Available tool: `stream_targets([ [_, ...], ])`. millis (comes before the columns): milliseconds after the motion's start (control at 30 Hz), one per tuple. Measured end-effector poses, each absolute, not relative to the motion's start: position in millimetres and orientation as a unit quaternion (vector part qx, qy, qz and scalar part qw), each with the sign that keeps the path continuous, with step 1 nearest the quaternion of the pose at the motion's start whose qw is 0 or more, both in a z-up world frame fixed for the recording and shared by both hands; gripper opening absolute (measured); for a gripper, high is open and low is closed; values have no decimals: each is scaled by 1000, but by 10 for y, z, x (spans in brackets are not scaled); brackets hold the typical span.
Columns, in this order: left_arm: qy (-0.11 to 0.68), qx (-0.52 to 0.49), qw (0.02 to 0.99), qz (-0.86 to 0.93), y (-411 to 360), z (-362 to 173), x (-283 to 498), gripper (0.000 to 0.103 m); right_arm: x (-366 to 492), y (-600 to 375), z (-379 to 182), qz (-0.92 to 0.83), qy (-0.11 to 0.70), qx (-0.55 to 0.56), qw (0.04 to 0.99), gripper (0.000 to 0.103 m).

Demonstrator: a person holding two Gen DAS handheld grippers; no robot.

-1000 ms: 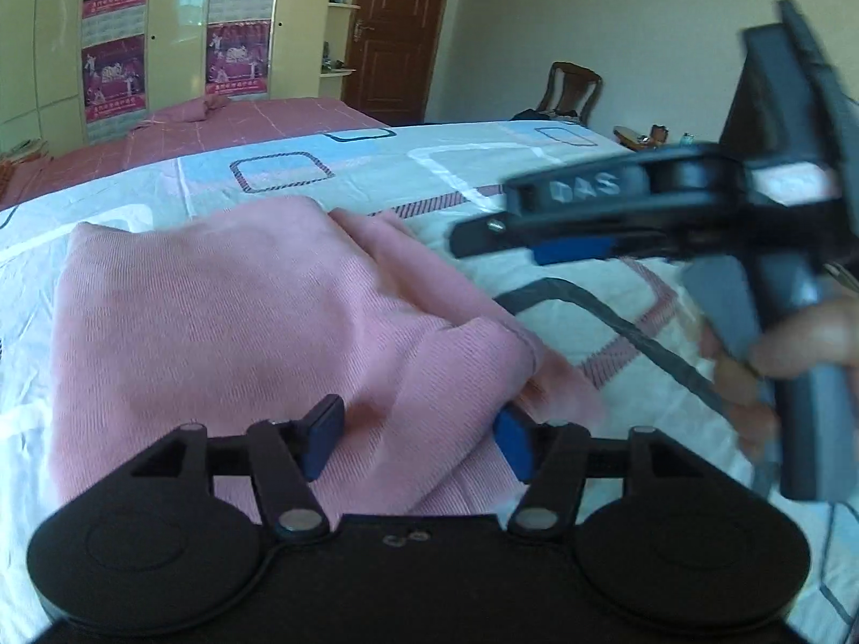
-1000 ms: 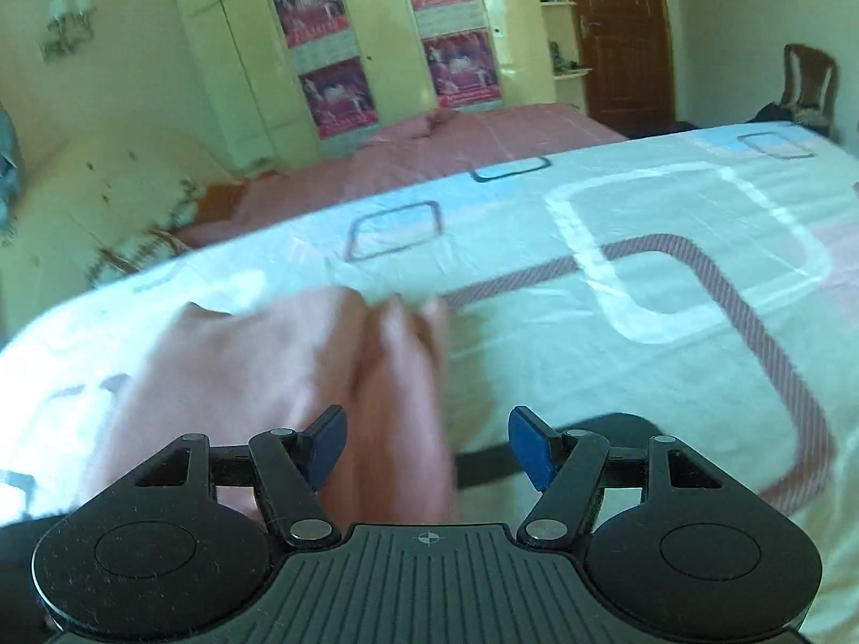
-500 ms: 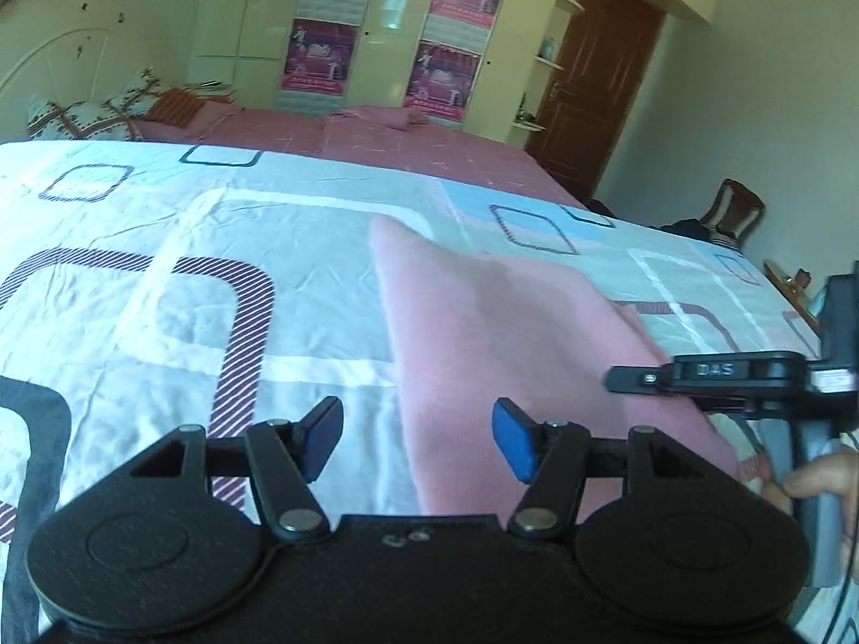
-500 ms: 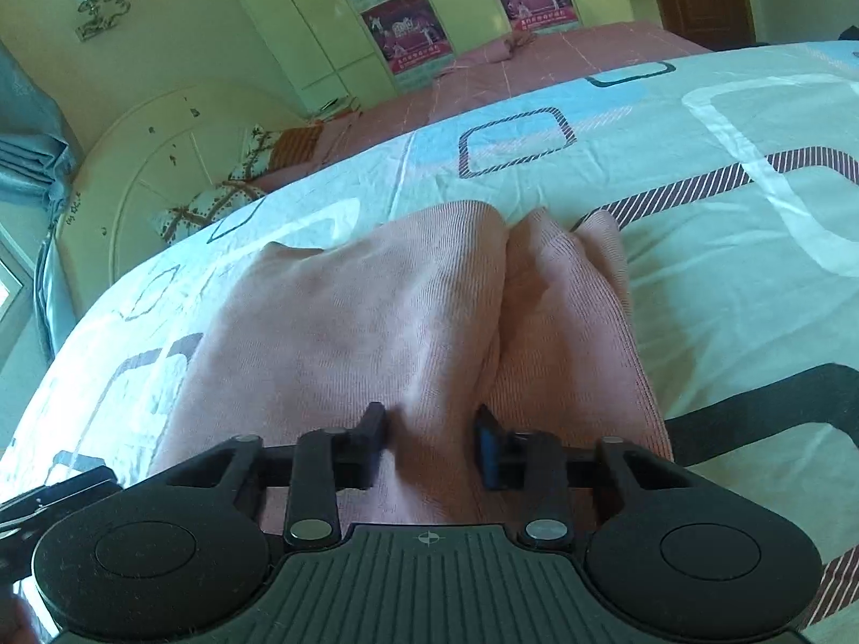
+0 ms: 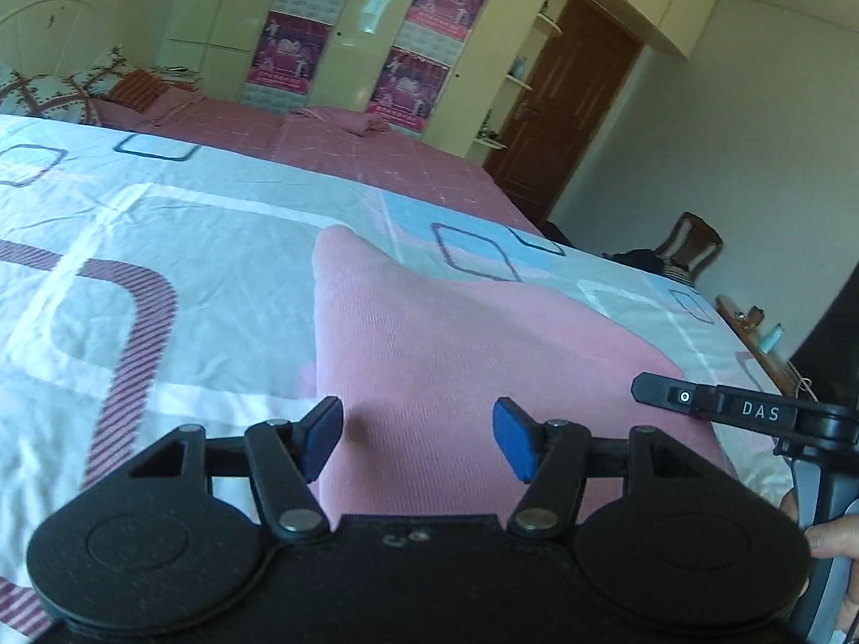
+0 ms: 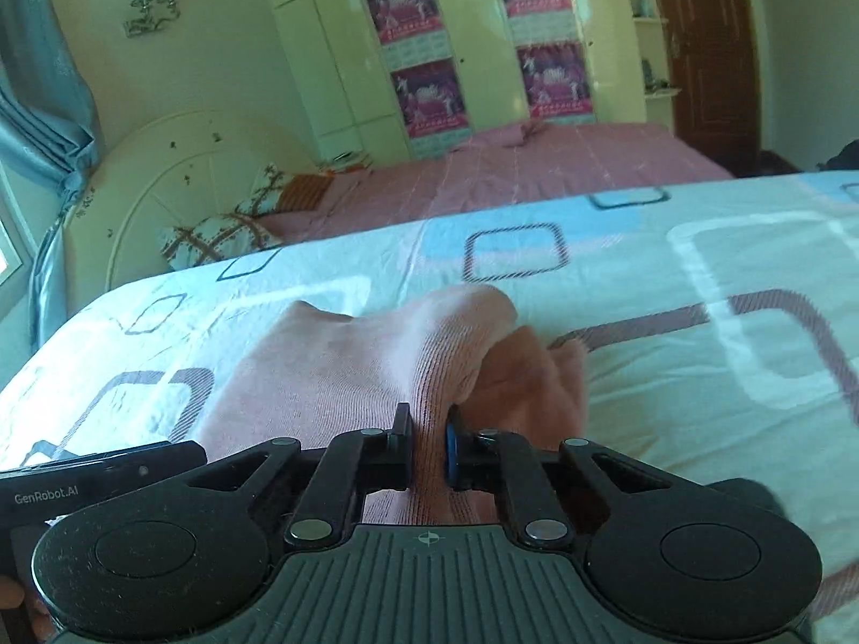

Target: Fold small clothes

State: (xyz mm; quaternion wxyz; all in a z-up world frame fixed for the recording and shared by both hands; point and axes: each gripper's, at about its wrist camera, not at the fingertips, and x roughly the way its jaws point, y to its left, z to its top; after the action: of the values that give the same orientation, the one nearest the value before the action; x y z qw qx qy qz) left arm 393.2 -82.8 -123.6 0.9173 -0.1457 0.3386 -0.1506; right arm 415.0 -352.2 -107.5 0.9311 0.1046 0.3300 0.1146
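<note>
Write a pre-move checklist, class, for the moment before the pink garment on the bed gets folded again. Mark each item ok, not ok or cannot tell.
1. Right tool has a hold on the pink garment: ok, its jaws are closed on a raised ridge of fabric.
2. Left tool ready to grasp: ok, jaws open over the near edge of the garment, holding nothing.
3. Garment lying flat: not ok, it is bunched beside the right tool.
4. Bedsheet around the garment free of other items: ok in the parts that show.
5. Grip takes in every layer: cannot tell, the underside is hidden.
</note>
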Motion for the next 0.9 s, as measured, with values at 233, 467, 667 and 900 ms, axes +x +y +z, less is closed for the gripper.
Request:
stream_targets([
  [233,369,-104,913,-142,-1050,-1504,3942,65,4092,-3841,-1468,67,387,138,909,11],
  [467,386,-127,903,-136,-938,-1561,3979,65,3781,-4005,-1268,73,376,178,907,64],
  [667,387,-145,901,-128,-939,-1612,3973,65,3478,-3918,-1340,81,407,165,895,31],
  [900,394,-151,897,-131,-951,-1557,3983,66,3595,-3942,-1565,59,443,151,882,9],
])
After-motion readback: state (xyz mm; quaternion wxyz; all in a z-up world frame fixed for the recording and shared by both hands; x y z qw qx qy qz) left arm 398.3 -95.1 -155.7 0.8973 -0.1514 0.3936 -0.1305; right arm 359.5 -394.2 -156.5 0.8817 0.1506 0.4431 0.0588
